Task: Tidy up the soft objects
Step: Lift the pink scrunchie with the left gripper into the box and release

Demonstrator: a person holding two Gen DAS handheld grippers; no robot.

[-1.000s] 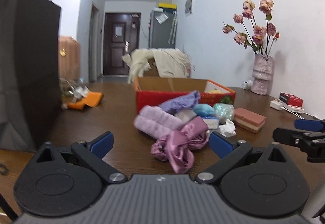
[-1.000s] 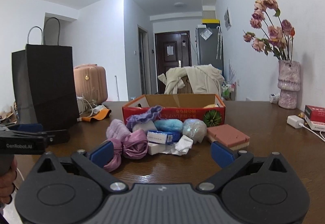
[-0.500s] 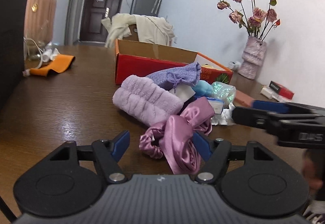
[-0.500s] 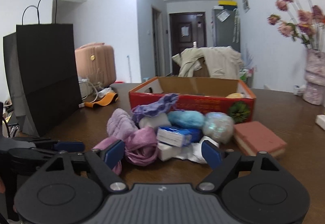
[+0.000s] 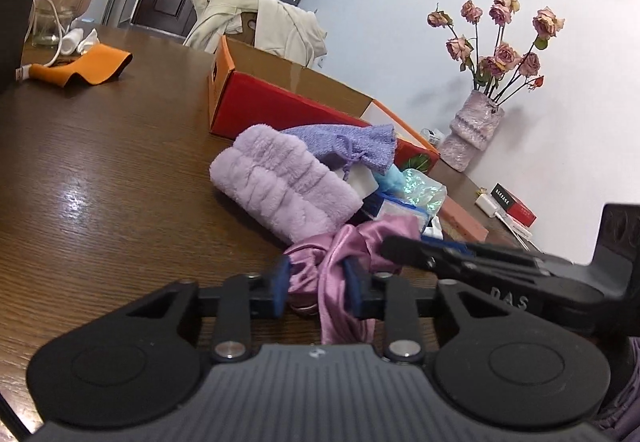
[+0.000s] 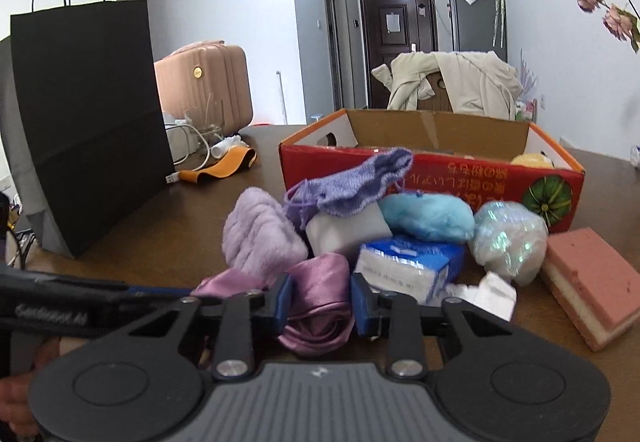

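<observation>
A pink satin scrunchie (image 5: 336,262) lies on the wooden table at the near edge of a pile of soft things. My left gripper (image 5: 318,284) is shut on its near end. My right gripper (image 6: 322,300) is shut on its other end (image 6: 320,298). Each gripper shows from the side in the other's view. Behind lie a fluffy lilac roll (image 5: 280,181) (image 6: 260,234), a purple knit pouch (image 5: 352,145) (image 6: 352,181), a blue plush (image 6: 426,215) and an iridescent ball (image 6: 510,238). An open red cardboard box (image 6: 432,169) (image 5: 280,105) stands behind the pile.
A tall black paper bag (image 6: 88,113) stands at the left. An orange strap and a cable (image 5: 80,67) lie at the far left. A pink sponge (image 6: 592,286), a blue tissue pack (image 6: 408,266) and crumpled paper sit beside the pile. A vase of roses (image 5: 472,133) stands by the wall.
Both grippers moved in from open, either side of the pile, and closed on the pink scrunchie. The left view tilted and came closer to the table.
</observation>
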